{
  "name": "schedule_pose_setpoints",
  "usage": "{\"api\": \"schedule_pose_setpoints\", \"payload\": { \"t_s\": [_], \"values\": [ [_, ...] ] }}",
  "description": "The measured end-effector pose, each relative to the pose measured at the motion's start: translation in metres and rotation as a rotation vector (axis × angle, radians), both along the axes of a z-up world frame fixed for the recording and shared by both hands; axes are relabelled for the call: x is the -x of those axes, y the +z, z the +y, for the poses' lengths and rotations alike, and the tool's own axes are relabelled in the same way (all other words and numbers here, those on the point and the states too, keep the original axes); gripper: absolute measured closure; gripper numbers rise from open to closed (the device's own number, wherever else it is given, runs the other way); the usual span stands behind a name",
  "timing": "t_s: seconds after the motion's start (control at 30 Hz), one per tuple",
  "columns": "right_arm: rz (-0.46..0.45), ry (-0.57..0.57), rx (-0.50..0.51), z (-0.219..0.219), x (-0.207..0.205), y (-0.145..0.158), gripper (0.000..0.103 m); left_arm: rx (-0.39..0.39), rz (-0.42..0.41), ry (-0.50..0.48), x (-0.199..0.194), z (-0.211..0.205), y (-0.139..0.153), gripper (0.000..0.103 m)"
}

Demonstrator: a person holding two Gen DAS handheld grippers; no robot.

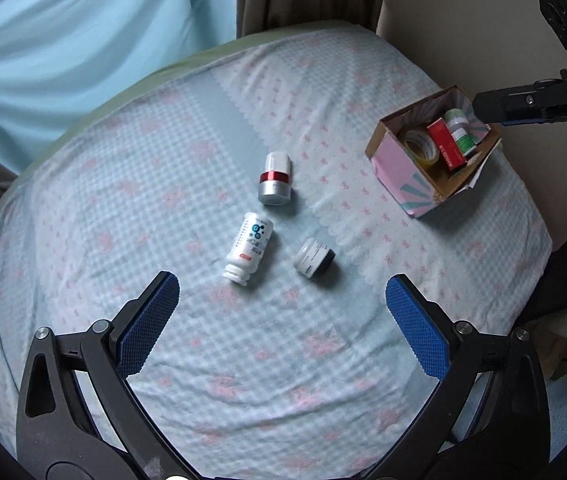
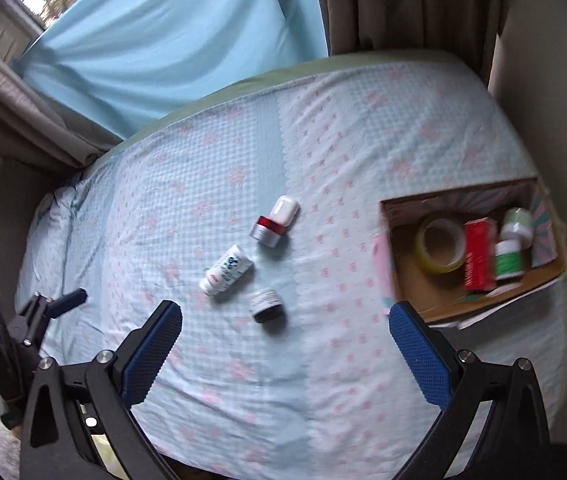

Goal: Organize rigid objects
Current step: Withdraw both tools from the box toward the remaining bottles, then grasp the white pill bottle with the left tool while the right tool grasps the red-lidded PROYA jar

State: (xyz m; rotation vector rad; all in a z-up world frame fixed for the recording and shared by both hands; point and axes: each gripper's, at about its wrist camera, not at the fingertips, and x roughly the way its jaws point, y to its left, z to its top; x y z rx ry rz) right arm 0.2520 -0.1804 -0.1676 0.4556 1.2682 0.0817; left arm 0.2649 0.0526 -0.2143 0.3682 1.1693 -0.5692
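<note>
Three containers lie on the bed: a white and silver bottle with a red band, a white bottle with blue print, and a small dark jar with a white label. A cardboard box at the right holds a tape roll, a red carton and green and white bottles. My left gripper is open and empty above the bed, just short of the bottles. My right gripper is open and empty, near the box.
The bed has a blue checked sheet with pink bows. Blue and brown curtains hang behind it. A wall stands at the right. The right gripper's body shows above the box in the left wrist view.
</note>
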Motion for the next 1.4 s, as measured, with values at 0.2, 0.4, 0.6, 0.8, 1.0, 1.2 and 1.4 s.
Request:
{"api": "schedule_pose_setpoints", "payload": {
  "t_s": [0.2, 0.4, 0.6, 0.8, 1.0, 1.2, 1.4],
  "values": [
    [0.087, -0.117, -0.151, 0.019, -0.034, -0.043, 0.000, -0.038, 0.055, -0.053, -0.042, 0.014, -0.045, 0.000],
    [0.188, -0.204, -0.234, 0.034, -0.072, -0.098, 0.000, -0.051, 0.151, -0.073, -0.081, 0.012, -0.101, 0.000],
    [0.281, -0.303, -0.324, 0.041, -0.101, -0.166, 0.000, -0.054, 0.221, -0.070, -0.099, 0.000, -0.167, 0.004],
    [0.356, -0.390, -0.375, 0.042, -0.124, -0.226, 0.003, -0.061, 0.234, -0.065, -0.109, -0.010, -0.223, 0.018],
    [0.426, -0.374, -0.356, 0.049, -0.140, -0.268, 0.011, -0.050, 0.274, -0.076, -0.117, -0.013, -0.257, 0.024],
    [0.471, -0.379, -0.349, 0.058, -0.149, -0.287, 0.017, -0.105, 0.283, -0.132, -0.118, -0.032, -0.269, 0.033],
    [0.505, -0.397, -0.378, 0.065, -0.150, -0.293, 0.043, -0.152, 0.271, -0.205, -0.110, -0.057, -0.269, 0.053]
  ]
}}
